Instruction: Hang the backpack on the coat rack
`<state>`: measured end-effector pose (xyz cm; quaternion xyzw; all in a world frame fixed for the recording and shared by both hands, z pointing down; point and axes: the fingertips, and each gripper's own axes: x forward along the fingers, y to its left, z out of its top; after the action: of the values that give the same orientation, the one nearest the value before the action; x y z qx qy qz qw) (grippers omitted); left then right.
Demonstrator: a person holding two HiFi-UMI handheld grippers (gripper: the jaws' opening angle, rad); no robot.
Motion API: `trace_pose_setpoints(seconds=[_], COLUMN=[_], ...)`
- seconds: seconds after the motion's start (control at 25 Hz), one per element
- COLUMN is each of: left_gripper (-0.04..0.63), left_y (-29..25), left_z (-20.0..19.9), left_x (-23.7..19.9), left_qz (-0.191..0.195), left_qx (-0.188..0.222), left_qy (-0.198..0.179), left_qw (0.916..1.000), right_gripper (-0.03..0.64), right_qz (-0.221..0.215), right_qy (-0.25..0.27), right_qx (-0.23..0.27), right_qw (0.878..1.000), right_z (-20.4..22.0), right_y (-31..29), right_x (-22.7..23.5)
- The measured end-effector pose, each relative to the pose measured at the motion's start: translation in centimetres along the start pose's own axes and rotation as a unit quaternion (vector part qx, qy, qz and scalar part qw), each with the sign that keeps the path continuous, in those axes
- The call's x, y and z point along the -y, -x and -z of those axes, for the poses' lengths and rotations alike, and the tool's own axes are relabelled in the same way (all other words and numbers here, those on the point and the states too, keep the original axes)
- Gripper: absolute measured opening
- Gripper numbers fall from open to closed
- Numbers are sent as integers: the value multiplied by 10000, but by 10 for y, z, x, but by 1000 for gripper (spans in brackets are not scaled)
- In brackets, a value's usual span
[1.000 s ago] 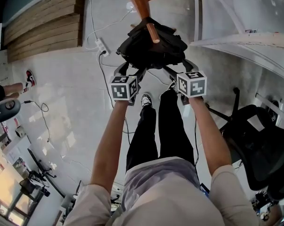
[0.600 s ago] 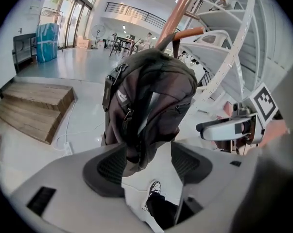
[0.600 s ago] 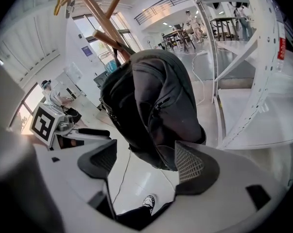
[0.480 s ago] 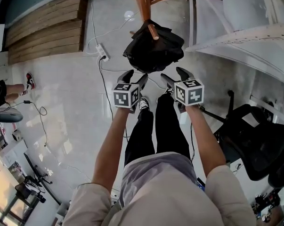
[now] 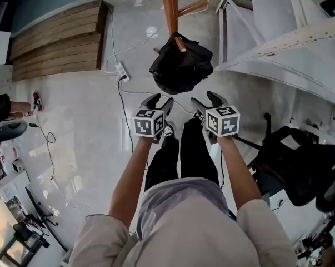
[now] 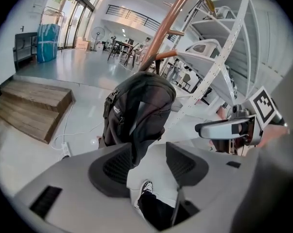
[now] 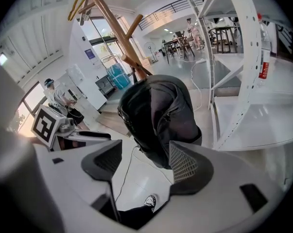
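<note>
The black backpack point(image 5: 181, 67) hangs from a short peg on the wooden coat rack point(image 5: 169, 4), clear of the floor. In the left gripper view the backpack point(image 6: 136, 108) hangs just beyond the jaws, under the slanted rack pole point(image 6: 166, 25). The right gripper view shows the backpack point(image 7: 158, 113) and the rack point(image 7: 112, 30) from the other side. My left gripper point(image 5: 159, 101) and right gripper point(image 5: 205, 99) hover side by side below it, apart from the fabric. Both are open; their jaws have just been closing, and nothing is between them.
A low wooden platform point(image 5: 56, 38) lies at the left, with a power strip point(image 5: 121, 70) and its cables on the floor. White shelving point(image 5: 278, 43) stands close on the right, and a black office chair point(image 5: 300, 166) sits below it. Another person's shoe point(image 5: 36, 100) shows at the far left.
Both grippers have drawn back from the backpack's underside toward me. The backpack stays hanging on the peg.
</note>
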<state>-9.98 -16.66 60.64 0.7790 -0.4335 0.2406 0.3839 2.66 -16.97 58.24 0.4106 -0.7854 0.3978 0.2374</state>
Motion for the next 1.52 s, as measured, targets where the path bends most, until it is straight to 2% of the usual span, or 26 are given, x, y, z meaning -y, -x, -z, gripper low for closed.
trace_pose_setpoints(seconds=[0.28,0.36,0.56,1.08,1.52], left_gripper=[194,172,164,120,89], left_y=[25,36,61,125,167], left_z=[-13,-15,-25,-39,-47], left_x=[26,32,47,62,77], left_qz=[131,145,303,473,653], left_qx=[180,268,472,834,1048], left_qy=[-275,-295,-308,-300,-619], left_qw=[9994,9991,9980,9949,9904], right_gripper=[278,268,225,147,112], right_qz=[106,186,265,257,186], right_qy=[-46,-84,-105,407,766], right_qx=[225,229,374,655,827], right_qw=[9997,9995,9989,9967,9935], right_z=[-1,2,-4,-22,-33], right_y=[33,41,62,109,152], right_x=[-17,-21,-38,-85,-112])
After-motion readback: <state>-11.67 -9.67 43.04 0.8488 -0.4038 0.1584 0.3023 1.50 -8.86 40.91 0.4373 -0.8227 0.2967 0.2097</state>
